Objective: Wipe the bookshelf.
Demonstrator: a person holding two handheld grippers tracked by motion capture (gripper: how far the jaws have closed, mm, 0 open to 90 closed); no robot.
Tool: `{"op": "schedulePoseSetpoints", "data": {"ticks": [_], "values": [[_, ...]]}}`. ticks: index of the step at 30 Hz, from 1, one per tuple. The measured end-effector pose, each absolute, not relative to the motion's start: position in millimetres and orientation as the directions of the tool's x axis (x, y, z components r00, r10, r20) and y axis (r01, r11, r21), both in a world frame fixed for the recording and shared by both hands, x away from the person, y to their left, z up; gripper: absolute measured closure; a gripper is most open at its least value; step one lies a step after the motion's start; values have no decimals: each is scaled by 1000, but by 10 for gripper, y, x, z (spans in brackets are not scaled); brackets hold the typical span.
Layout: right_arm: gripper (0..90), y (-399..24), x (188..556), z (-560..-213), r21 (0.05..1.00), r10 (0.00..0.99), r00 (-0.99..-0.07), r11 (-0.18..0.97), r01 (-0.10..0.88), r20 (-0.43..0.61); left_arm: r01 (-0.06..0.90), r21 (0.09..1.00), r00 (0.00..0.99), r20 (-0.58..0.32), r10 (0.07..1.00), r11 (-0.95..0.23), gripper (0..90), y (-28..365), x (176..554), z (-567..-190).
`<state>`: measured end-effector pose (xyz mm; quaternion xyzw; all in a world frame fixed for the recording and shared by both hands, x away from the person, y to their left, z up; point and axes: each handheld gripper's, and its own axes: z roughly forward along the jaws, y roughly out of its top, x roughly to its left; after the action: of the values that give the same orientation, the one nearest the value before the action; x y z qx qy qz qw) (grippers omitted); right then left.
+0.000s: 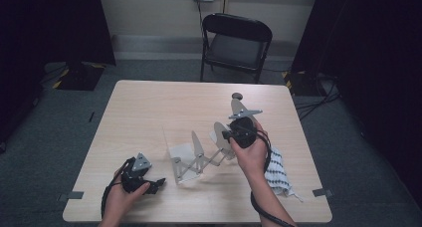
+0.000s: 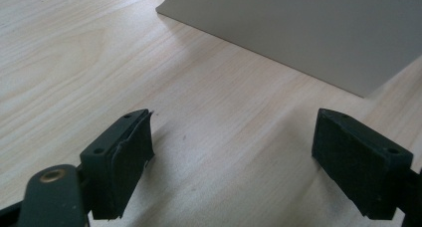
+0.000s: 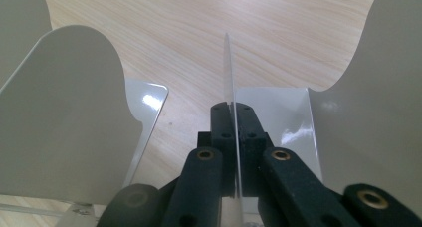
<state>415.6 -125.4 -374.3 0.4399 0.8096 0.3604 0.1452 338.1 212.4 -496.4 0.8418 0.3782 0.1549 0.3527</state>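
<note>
Folding chair (image 1: 236,43) behind table (image 1: 149,112); patterned cloth (image 1: 277,173) near edge

Seen from above the near edge of the table (image 1: 149,102), the high view faces forward toward a folding chair (image 1: 236,43) beyond its far edge. The left gripper view skims low over the wood toward a grey panel (image 2: 298,33) close ahead. The right gripper view sits tight among grey upright plates (image 3: 64,112); all three views share the tabletop.

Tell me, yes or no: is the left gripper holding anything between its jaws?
No. The left gripper has its jaws wide apart over the bare wooden table, with nothing between its pads.
</note>
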Motion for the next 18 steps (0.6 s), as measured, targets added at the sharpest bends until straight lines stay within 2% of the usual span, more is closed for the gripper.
{"op": "schedulePoseSetpoints", "data": {"ticks": [2, 8, 18], "values": [[772, -1271, 4149, -3708, 720, 821, -566, 347, 601, 77, 519, 713, 669, 6, 743, -472, 157, 2120, 3384, -4964], [601, -1420, 4081, -3615, 726, 829, -554, 332, 602, 80, 510, 724, 675, -2, 738, -465, 153, 2119, 3384, -4981], [504, -1675, 3796, -3573, 750, 820, -568, 334, 570, 66, 497, 737, 679, -2, 734, -458, 142, 2130, 3402, -5002]]}}
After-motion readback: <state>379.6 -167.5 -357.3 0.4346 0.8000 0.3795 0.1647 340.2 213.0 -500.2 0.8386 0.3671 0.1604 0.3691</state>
